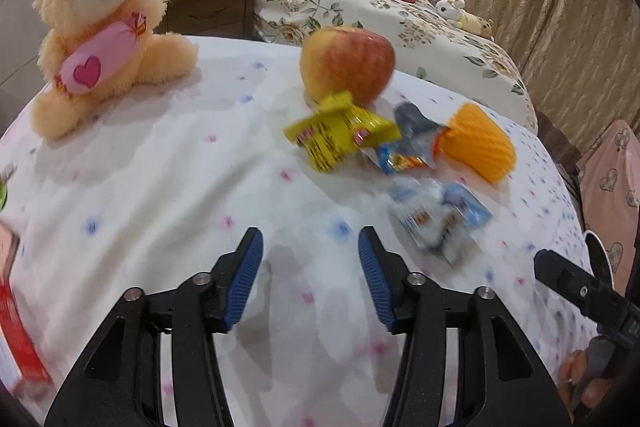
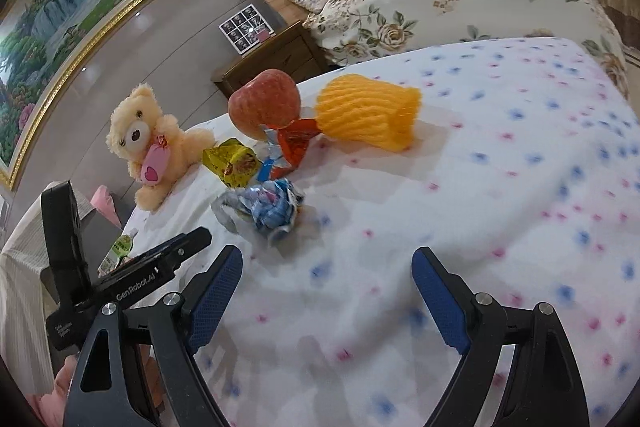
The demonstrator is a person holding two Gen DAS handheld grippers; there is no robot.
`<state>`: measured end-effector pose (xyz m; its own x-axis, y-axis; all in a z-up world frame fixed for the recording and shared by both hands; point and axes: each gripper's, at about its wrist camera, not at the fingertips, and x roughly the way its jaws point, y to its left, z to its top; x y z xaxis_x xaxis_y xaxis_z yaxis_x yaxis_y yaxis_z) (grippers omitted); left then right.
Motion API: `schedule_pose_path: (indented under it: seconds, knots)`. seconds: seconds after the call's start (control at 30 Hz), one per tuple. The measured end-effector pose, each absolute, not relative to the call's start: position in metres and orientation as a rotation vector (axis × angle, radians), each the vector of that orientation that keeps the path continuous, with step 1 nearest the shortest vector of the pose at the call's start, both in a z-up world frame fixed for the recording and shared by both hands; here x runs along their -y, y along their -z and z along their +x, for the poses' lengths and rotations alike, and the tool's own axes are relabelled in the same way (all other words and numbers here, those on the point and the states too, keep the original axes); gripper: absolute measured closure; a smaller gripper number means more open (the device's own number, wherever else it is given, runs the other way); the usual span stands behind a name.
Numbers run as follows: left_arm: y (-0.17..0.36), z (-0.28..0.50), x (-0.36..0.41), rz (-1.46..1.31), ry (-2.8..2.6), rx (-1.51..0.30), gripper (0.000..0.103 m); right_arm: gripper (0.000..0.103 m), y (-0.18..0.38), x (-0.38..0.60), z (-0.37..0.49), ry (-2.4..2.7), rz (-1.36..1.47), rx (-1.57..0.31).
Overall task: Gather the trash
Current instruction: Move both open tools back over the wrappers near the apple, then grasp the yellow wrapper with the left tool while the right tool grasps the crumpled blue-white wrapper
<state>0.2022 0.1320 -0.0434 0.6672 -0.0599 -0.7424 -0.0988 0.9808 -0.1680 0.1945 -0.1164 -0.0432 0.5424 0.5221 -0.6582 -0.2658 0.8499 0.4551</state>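
Note:
Several wrappers lie on the white flowered bedspread (image 1: 160,187): a yellow wrapper (image 1: 340,133) (image 2: 234,163), a blue-and-orange foil wrapper (image 1: 408,147) (image 2: 290,147), a crumpled blue-white wrapper (image 1: 440,219) (image 2: 268,209) and an orange foam fruit net (image 1: 482,141) (image 2: 368,113). My left gripper (image 1: 310,247) is open and empty, short of the wrappers. My right gripper (image 2: 326,267) is open and empty, just below the crumpled wrapper. The right gripper's body also shows at the right edge of the left wrist view (image 1: 580,291).
A red-yellow apple (image 1: 346,65) (image 2: 264,103) stands behind the wrappers. A tan teddy bear (image 1: 104,27) (image 2: 152,143) sits at the far left. A red box (image 1: 16,339) lies at the left edge. A second bed (image 1: 400,15) and a nightstand (image 1: 208,7) stand beyond.

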Motion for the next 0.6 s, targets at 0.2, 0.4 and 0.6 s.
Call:
schedule_pose_path:
  seconds: [0.2, 0.4, 0.6]
  knots:
    - [0.044, 0.229, -0.136, -0.154, 0.024, -0.832, 0.046, 0.029, 0.045, 0.095, 0.213, -0.511, 0.316, -0.885]
    - [0.051, 0.252, -0.134, -0.131, 0.035, -0.856, 0.045, 0.047, 0.056, 0.08, 0.234, -0.533, 0.331, -0.931]
    - [0.049, 0.263, -0.126, -0.103, 0.041, -0.843, 0.045, 0.082, 0.063, 0.073, 0.24, -0.582, 0.352, -0.955]
